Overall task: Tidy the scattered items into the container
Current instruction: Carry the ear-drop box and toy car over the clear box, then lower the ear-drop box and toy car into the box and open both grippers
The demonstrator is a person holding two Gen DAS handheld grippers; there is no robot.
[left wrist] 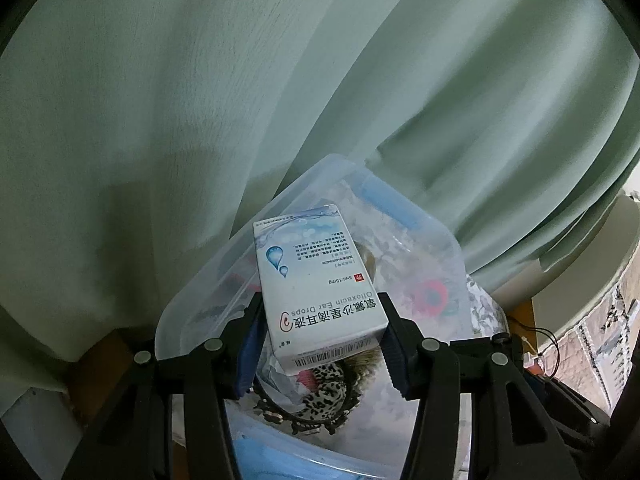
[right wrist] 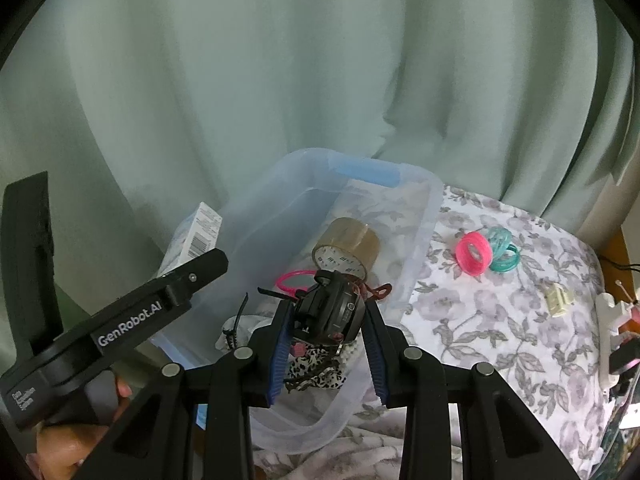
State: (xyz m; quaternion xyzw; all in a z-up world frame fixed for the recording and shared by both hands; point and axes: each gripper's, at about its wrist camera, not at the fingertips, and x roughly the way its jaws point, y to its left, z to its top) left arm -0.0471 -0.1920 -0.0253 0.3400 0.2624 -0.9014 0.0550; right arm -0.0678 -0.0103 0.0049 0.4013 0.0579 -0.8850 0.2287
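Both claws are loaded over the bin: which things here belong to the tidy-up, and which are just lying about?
Job:
- ear drops box in left claw
- black gadget in right claw
- clear plastic container
- pink ring and teal rings on the floral cloth

Lying about:
- green curtain
- cream clip

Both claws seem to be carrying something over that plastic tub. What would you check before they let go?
1. Left gripper grips the ear drops box: ok.
2. Right gripper grips the black gadget: ok.
3. Both loads over the clear tub: ok.
4. Free space in the tub beside the tape roll: ok.
5. Height above the tub floor: cannot tell.
6. Pink ring and teal rings tidied: not ok, still on the floral cloth.
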